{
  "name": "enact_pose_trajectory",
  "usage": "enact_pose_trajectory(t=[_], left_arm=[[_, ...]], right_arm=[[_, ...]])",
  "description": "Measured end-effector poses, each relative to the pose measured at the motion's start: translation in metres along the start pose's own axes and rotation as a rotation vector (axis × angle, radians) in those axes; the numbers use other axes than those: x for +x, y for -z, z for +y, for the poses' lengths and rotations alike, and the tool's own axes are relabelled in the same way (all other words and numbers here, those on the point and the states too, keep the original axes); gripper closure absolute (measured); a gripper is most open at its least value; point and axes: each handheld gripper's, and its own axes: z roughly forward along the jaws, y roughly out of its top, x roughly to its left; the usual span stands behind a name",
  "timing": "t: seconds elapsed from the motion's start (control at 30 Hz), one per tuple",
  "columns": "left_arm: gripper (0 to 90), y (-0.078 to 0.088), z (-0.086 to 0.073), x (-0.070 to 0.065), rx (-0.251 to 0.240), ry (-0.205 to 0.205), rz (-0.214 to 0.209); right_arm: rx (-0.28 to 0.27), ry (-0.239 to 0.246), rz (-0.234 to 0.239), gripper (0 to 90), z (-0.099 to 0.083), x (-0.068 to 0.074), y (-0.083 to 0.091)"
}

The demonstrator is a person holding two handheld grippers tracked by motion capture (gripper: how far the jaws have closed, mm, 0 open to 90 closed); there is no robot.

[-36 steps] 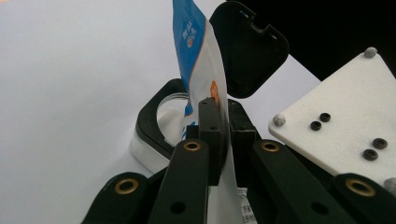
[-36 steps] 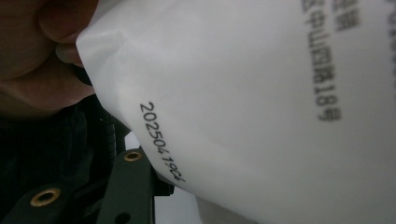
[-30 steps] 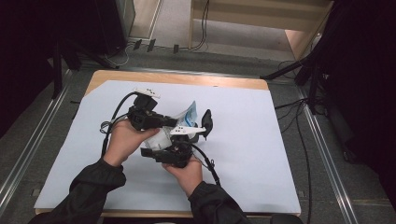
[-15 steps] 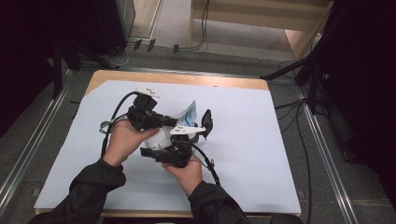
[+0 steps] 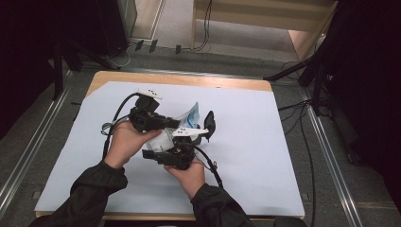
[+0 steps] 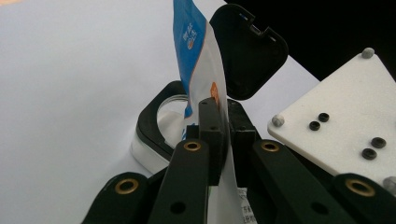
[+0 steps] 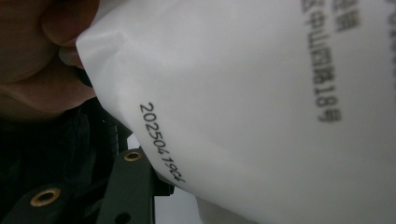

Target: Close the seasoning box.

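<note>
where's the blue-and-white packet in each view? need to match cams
High view: blue-and-white packet at table centre, between the two grippers.
Left gripper view: packet rises up the middle, pinched between the shut black jaws of the left gripper.
Right gripper view: its white printed back covers most of the picture, date code at centre.
Shared landmark: the black hinged case beside the packet.
</note>
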Motion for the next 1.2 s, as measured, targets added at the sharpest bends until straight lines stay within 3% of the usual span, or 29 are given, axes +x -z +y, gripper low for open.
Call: enact_pose_trajectory(t=[1.2], left_arm=[[88.3,-0.0010,0.0007,-0.0008,0.010,-0.003,-0.001]], right_arm=[[-0.003,-0.011,0.012,56.1,-0.0001,-0.0012,-0.0003]])
